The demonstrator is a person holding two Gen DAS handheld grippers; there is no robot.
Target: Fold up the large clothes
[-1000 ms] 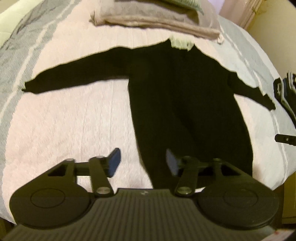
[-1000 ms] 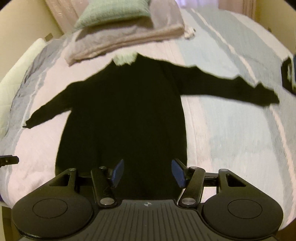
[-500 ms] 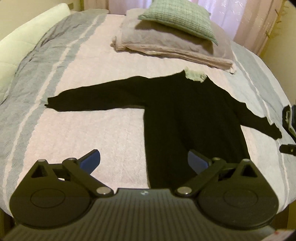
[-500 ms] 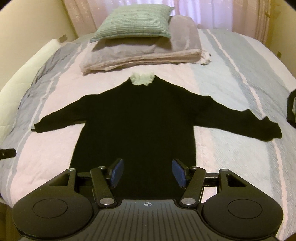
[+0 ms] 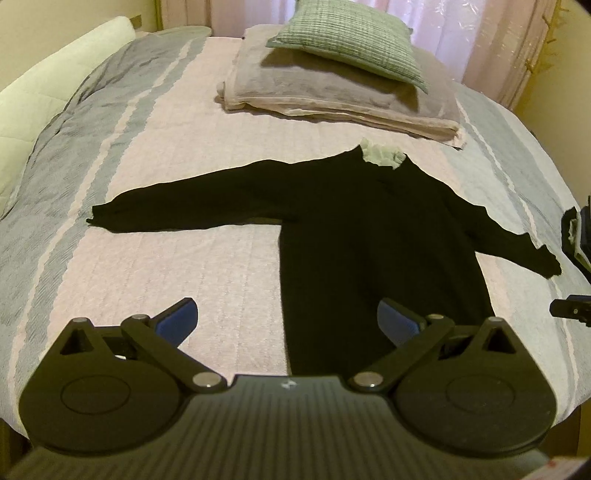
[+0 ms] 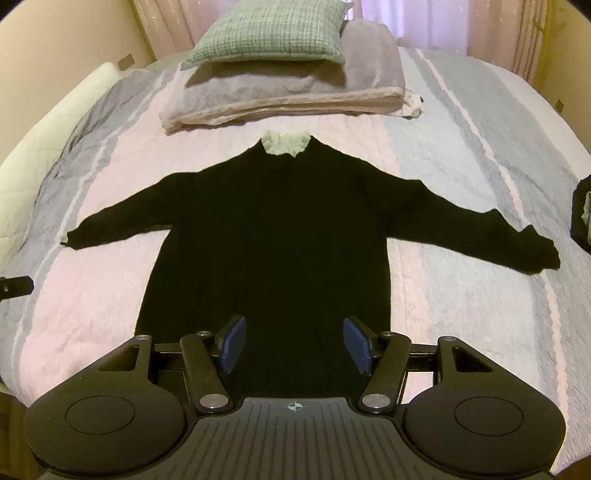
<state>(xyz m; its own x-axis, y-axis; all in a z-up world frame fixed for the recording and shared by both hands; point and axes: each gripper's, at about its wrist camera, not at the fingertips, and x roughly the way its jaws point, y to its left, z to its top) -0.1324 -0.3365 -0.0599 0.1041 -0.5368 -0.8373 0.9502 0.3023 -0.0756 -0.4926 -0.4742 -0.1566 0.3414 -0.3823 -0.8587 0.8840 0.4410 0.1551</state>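
Garment: black sweater (image 6: 273, 236) laid flat on the bed (image 6: 461, 317), front side up or down cannot be told; pale collar (image 6: 286, 143) points toward the far end.
Sleeves: both spread out sideways, cuffs lying on the striped bedspread.
Hem: nearest the cameras, partly hidden behind the right tongs' body in the right wrist view.
Left tongs (image 5: 286, 321): spread wide, jaws have just been opening; nothing between the pads, which hang above the bedspread and the sweater's left hem corner.
Right tongs (image 6: 293, 345): partly spread, pads apart, pinching nothing; poised over the middle of the hem.
Far end of bed: folded grey blanket (image 6: 280, 92) with a green pillow (image 6: 271, 31) on top, just beyond the collar.
Right bed edge: dark item (image 5: 576, 236), too cropped to identify.
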